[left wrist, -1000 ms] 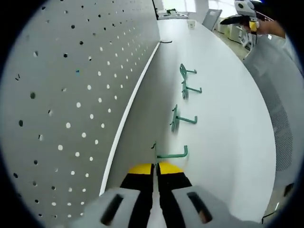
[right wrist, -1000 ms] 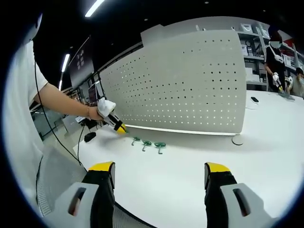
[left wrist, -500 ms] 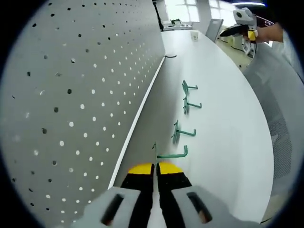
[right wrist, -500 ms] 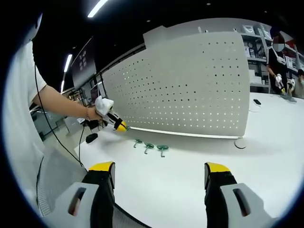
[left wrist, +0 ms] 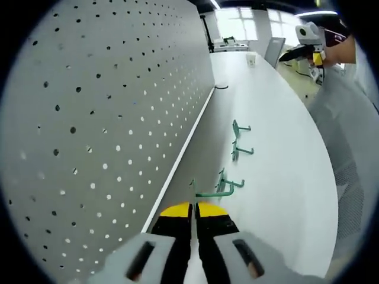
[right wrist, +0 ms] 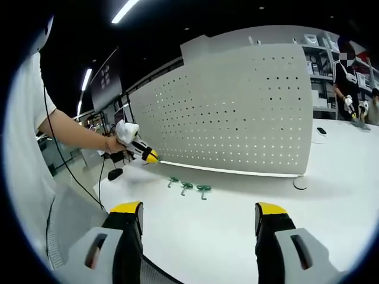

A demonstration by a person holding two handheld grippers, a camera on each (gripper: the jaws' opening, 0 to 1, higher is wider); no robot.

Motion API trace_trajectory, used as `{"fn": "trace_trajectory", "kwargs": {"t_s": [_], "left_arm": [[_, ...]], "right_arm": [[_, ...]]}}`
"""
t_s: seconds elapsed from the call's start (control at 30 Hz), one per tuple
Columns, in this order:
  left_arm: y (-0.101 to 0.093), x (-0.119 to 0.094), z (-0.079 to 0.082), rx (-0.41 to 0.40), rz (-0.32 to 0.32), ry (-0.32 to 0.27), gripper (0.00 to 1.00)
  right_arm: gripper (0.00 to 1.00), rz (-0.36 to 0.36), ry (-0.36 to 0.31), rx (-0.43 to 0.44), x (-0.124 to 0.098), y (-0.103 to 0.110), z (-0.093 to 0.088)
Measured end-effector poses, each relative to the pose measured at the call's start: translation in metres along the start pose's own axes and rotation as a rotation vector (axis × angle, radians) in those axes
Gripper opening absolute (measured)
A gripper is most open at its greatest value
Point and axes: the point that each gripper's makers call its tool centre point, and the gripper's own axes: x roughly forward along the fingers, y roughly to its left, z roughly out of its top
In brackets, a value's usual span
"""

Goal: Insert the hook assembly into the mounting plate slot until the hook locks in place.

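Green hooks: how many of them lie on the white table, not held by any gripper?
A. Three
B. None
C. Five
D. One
A: the right gripper view shows three green hooks lying in a row on the white table in front of the pegboard, while the left gripper holds a fourth one shut between its jaws.

In the left gripper view, a green hook is held between the closed yellow-tipped jaws of the left gripper, close to the lower edge of the grey pegboard. Three more hooks are seen lying on the white bench, near the pegboard's foot.
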Motion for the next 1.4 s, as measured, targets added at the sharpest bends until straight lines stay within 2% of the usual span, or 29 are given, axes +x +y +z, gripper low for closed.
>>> {"fn": "trace_trajectory", "kwargs": {"t_s": [0.37,0.53,0.73,0.8,0.83,0.9,1.17,1.23,1.4], "left_arm": [[-0.006,-0.009,0.024,-0.020,0.033,-0.092,0.01],[-0.008,-0.018,0.040,-0.064,0.061,-0.161,0.01],[-0.010,-0.026,0.050,-0.084,0.087,-0.219,0.01],[-0.012,-0.028,0.055,-0.094,0.090,-0.247,0.01],[-0.014,-0.030,0.059,-0.133,0.086,-0.271,0.01],[-0.017,-0.034,0.066,-0.100,0.099,-0.300,0.01],[-0.027,-0.043,0.083,-0.150,0.120,-0.381,0.01],[-0.028,-0.048,0.091,-0.180,0.127,-0.427,0.01],[-0.034,-0.058,0.103,-0.223,0.138,-0.488,0.02]], "right_arm": [[0.74,0.003,-0.018,-0.006,0.000,0.003,0.005],[0.74,0.011,-0.025,-0.004,0.001,0.005,0.006],[0.74,0.010,-0.051,0.020,-0.001,0.003,0.012],[0.74,0.012,-0.051,0.020,-0.001,0.003,0.012],[0.74,0.012,-0.050,0.020,0.000,0.003,0.011],[0.74,0.012,-0.048,0.019,0.000,0.004,0.011],[0.74,0.021,-0.044,0.012,0.002,0.007,0.011],[0.74,0.022,-0.047,0.013,0.002,0.007,0.012],[0.74,0.023,-0.049,0.011,0.002,0.008,0.012]]}}
